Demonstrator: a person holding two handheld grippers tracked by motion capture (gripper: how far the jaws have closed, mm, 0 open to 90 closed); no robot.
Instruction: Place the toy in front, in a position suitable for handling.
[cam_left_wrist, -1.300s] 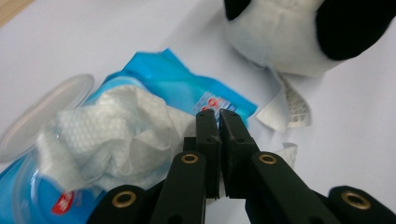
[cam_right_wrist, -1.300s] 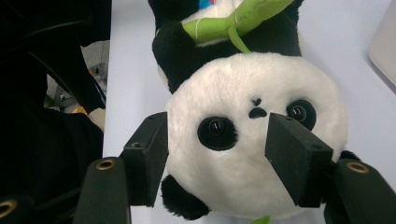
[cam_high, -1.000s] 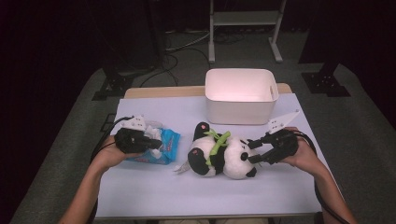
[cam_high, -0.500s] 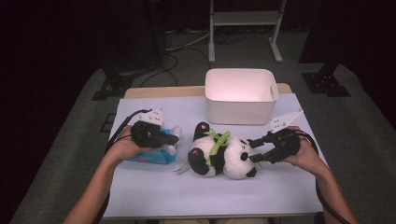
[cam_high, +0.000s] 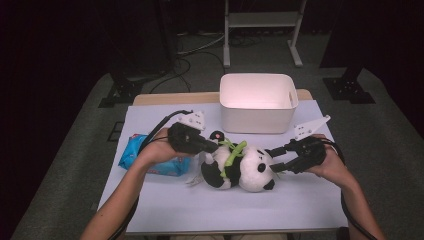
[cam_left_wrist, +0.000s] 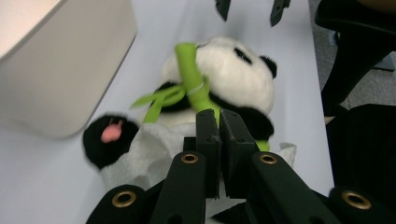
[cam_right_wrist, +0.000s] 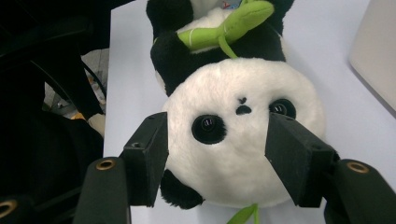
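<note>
Left gripper (cam_high: 202, 143), jaws pinched on a white tissue (cam_left_wrist: 140, 154), sits at the panda (cam_high: 240, 167) feet end. Panda lies mid-table, long axis left–right, head toward right gripper (cam_high: 277, 159), whose wide jaws flank the head; bin (cam_high: 257, 102) behind

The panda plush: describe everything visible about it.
The panda plush is a soft black-and-white toy lying on its back on the white table, in front of the white bin, head toward the right hand-held gripper. It hugs a green bamboo stalk, and one black foot shows a pink pad. The right jaws straddle its head, pads at the cheeks. A crumpled white tissue lies against its lower body, by the shut left hand-held gripper.
</note>
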